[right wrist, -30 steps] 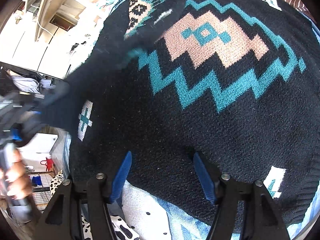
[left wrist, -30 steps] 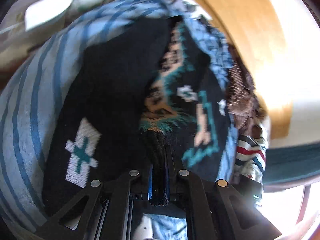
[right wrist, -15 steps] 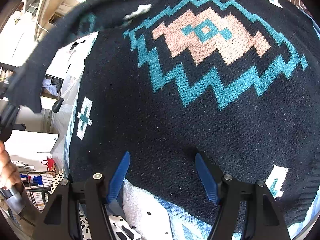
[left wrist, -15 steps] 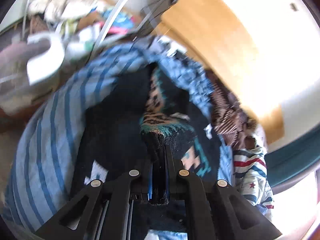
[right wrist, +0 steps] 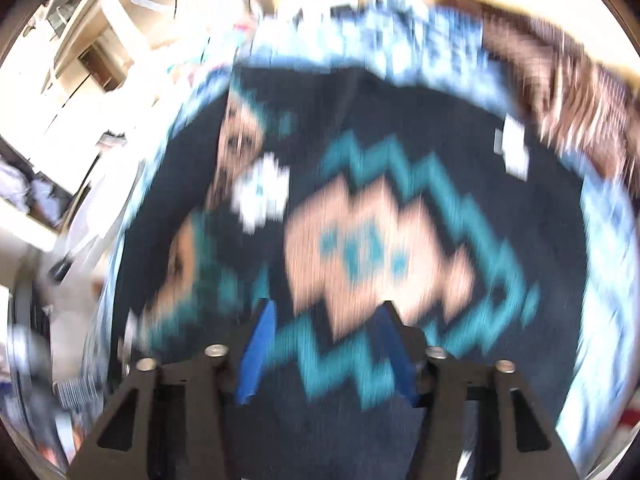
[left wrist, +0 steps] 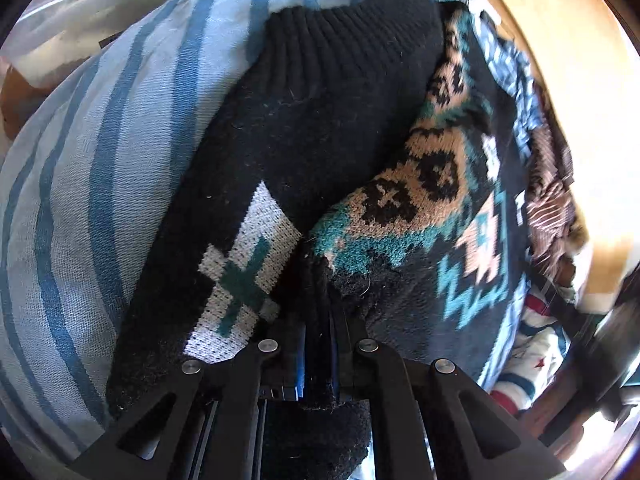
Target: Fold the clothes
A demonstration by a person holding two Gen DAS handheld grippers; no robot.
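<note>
A black knitted sweater [left wrist: 320,120] with teal, peach and white patterns lies on a blue striped sheet [left wrist: 100,140]. My left gripper [left wrist: 320,312] is shut on a fold of the sweater, its patterned sleeve bunched just ahead of the fingers. In the right wrist view, which is blurred by motion, the sweater [right wrist: 380,248] spreads flat with its peach and teal diamond in the middle. My right gripper [right wrist: 324,320] hangs above it, open, with nothing between its blue pads [right wrist: 256,352].
A brown patterned garment [left wrist: 552,192] and a red, white and blue striped one [left wrist: 532,340] lie at the sheet's right edge by a wooden board [left wrist: 560,40]. White furniture [right wrist: 80,60] stands to the left in the right wrist view.
My left gripper came back down close to the sheet, still holding the sweater fold. My right gripper pulled back and up from the sweater, which now looks smaller and blurred.
</note>
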